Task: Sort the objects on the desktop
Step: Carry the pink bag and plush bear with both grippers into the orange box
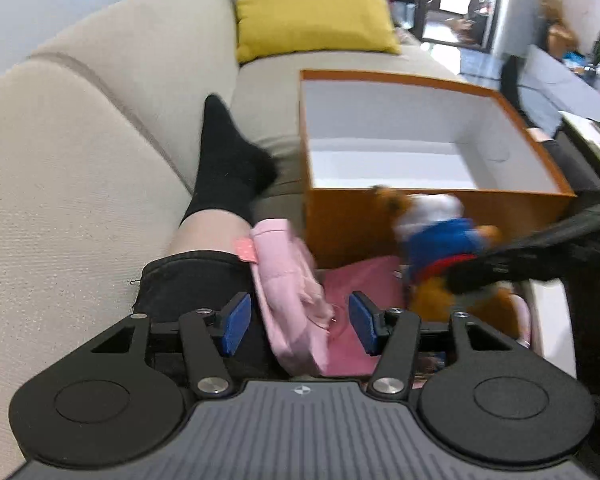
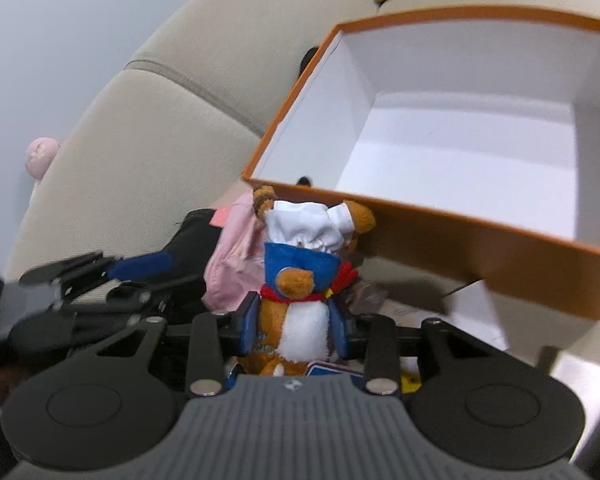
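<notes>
A brown plush bear with a white hat, blue cape and red scarf is clamped between the blue pads of my right gripper, just in front of the open orange box. The left wrist view shows the same bear, blurred, beside the box's front wall. My left gripper stands open over a crumpled pink garment. The cloth lies between the pads, and neither pad presses on it. The box's white inside holds nothing I can see.
The box sits on a beige sofa with a yellow cushion at the back. A person's leg in a black sock lies left of the box. White paper pokes out under the box.
</notes>
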`<state>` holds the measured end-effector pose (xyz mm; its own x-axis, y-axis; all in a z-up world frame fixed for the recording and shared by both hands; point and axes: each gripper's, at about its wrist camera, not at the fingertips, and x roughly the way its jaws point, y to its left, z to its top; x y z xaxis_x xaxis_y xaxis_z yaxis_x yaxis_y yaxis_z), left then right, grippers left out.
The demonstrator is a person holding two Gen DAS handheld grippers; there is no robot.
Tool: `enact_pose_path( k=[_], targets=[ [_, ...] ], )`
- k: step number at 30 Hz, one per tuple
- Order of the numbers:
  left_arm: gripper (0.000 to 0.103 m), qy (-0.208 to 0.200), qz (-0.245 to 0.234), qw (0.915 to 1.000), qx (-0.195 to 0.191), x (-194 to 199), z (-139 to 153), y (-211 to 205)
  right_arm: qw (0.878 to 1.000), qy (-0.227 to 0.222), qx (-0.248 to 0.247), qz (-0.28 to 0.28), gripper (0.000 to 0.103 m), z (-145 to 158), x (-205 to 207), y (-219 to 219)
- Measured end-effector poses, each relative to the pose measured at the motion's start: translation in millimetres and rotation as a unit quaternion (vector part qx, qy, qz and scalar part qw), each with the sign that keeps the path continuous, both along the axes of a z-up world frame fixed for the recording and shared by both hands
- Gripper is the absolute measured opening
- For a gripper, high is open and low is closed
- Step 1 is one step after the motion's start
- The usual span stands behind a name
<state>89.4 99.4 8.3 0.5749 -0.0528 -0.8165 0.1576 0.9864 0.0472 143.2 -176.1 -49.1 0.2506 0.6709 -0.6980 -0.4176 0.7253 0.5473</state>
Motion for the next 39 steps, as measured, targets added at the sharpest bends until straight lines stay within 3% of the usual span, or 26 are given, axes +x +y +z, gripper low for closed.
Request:
enact_pose_path(
  k=[4, 6, 8, 13, 17, 22, 29, 33, 35, 39],
  targets=[
    [0.063, 0.024, 0.022, 0.9994, -0.009, 26, -17, 6, 1.000, -0.011, -0.011, 0.006, 0.039, 0, -2, -3],
    [0.051, 0.039, 0.032, 0.9987, -0.009, 34, -25, 8, 1.000, -0.020, -0.016, 0.011, 0.039, 2, -4, 1],
    [0.046, 0.049, 0.031, 0.9982, -0.016, 37, -32, 8, 1.000, -0.021, -0.011, 0.015, 0.039, 2, -3, 0],
    [0.023, 0.034, 0.043, 0.9981, -0.026, 28, -28, 10, 0.999, -0.034, 0.009, 0.027, 0.039, 16, -5, -10],
    [0.020, 0.006, 0.043, 0.9985, -0.034, 9, -3, 11, 0.998, -0.049, 0.035, 0.025, 0.039, 37, -4, -22],
    [0.019, -0.064, 0.022, 0.9976, -0.017, -10, 54, 2, 0.995, -0.075, 0.061, 0.010, 0.039, 68, 7, -37],
    [0.019, -0.138, -0.039, 0.9893, -0.031, 14, 114, -32, 0.985, -0.153, 0.066, -0.045, 0.039, 106, 39, -51],
    [0.019, -0.113, -0.071, 0.9903, -0.039, 56, 102, -62, 0.984, -0.154, 0.035, -0.080, 0.039, 92, 71, -49],
    [0.019, -0.097, -0.071, 0.9925, -0.020, 74, 86, -76, 0.987, -0.131, 0.021, -0.085, 0.039, 71, 87, -43],
    [0.019, -0.029, -0.068, 0.9972, -0.001, 110, 41, -83, 0.995, -0.068, -0.004, -0.076, 0.039, 29, 119, -29]
  ],
)
